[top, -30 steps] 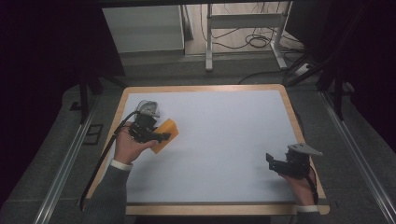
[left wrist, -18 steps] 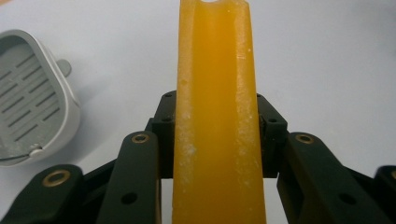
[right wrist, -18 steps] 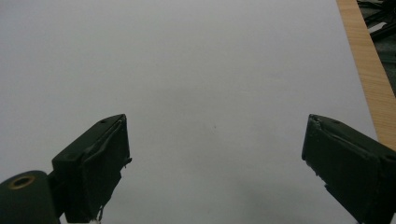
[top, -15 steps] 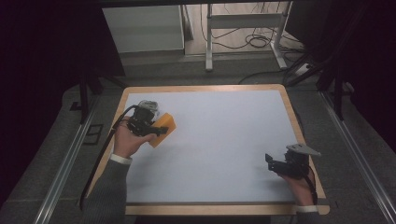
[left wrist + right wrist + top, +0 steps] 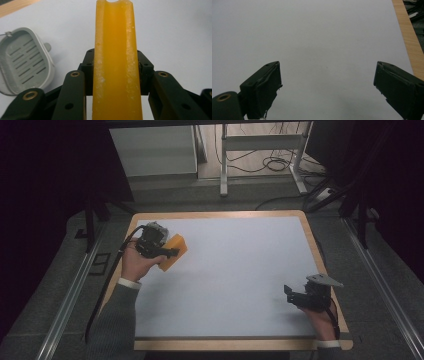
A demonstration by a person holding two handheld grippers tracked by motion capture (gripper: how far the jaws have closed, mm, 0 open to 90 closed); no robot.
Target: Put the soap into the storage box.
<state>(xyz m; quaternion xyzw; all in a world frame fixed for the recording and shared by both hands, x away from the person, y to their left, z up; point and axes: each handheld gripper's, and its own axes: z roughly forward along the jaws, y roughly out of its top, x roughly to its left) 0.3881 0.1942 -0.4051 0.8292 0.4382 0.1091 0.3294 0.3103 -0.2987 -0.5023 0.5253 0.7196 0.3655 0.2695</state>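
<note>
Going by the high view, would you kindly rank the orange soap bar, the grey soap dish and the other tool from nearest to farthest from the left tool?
1. Orange soap bar: clamped in the left tool, at the table's left.
2. Grey soap dish: just beyond that hand, near the far left corner.
3. Right tool: across the table, near the right edge, open and empty.

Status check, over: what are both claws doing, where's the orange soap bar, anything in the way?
Left claw shut on orange soap bar. Right claw open, nothing between the jaws. Grey soap dish beside the bar. White tabletop ahead unobstructed.
</note>
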